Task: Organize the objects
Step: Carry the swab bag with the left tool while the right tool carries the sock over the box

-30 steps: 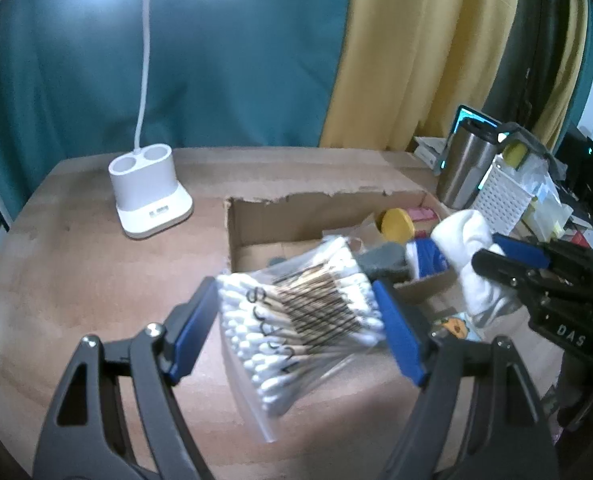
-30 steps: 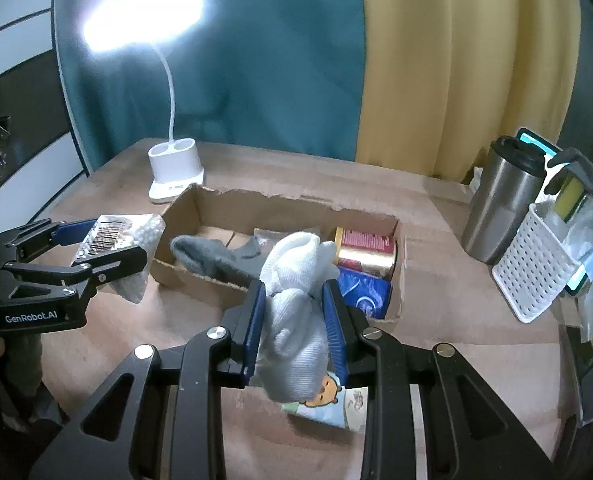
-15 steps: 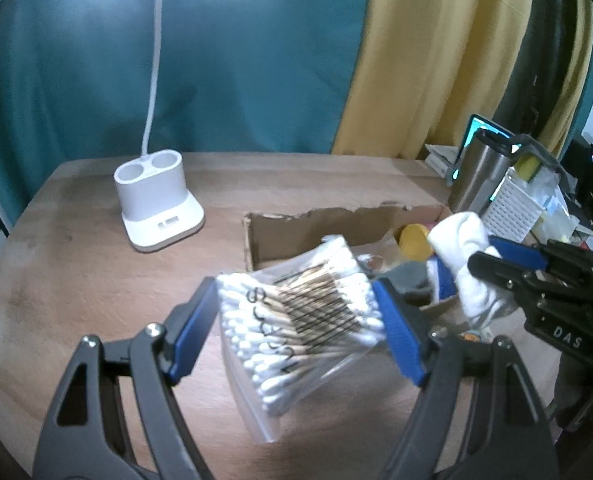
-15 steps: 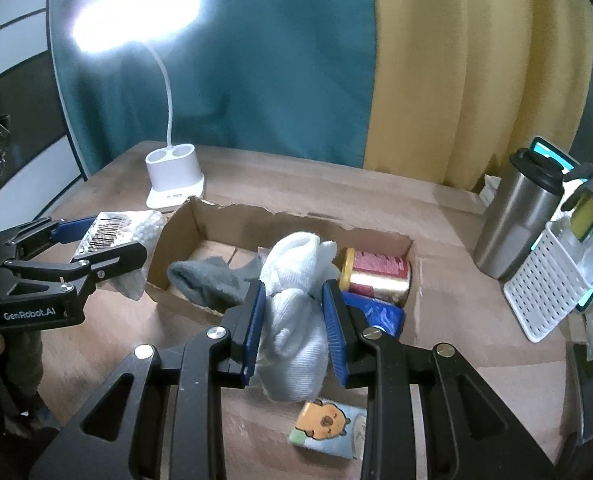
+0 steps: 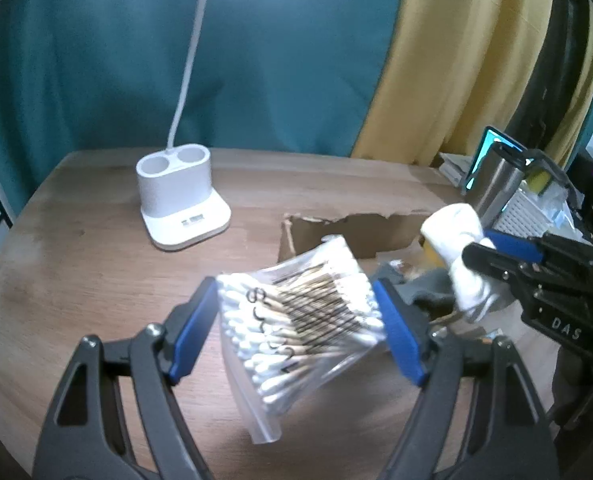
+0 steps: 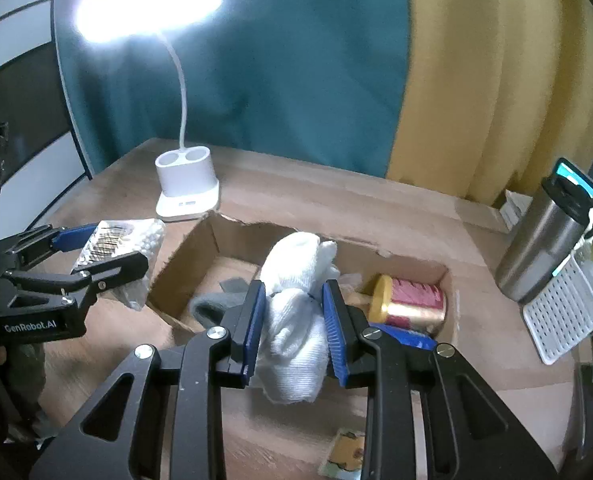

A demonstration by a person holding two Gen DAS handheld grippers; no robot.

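Left hand-held gripper (image 5: 298, 330) is pinching a clear plastic bag of cotton swabs (image 5: 296, 316) between its blue pads, holding it in the air over the wooden counter (image 5: 96, 272), just left of the open brown cardboard box (image 6: 308, 280). Right hand-held gripper (image 6: 292, 316) is clamping a rolled white sock (image 6: 296, 312), hanging over the box's near edge.

Left wrist view is only catching the box's torn far wall and left corner; the contents are mostly hiding behind the swab bag and the sock (image 5: 460, 256). Right wrist view is looking down into the box: a grey sock (image 6: 212, 304) lying at the left end, a red-and-gold cylindrical tin (image 6: 410, 300) on its side at the right end, a blue packet (image 6: 404, 338) just in front of the tin.

White desk lamp base (image 5: 180, 196) is standing on the counter, behind the box's left corner. Steel tumbler with black lid (image 6: 544, 240) and white perforated plastic basket (image 6: 560, 320) are sitting off to the right.
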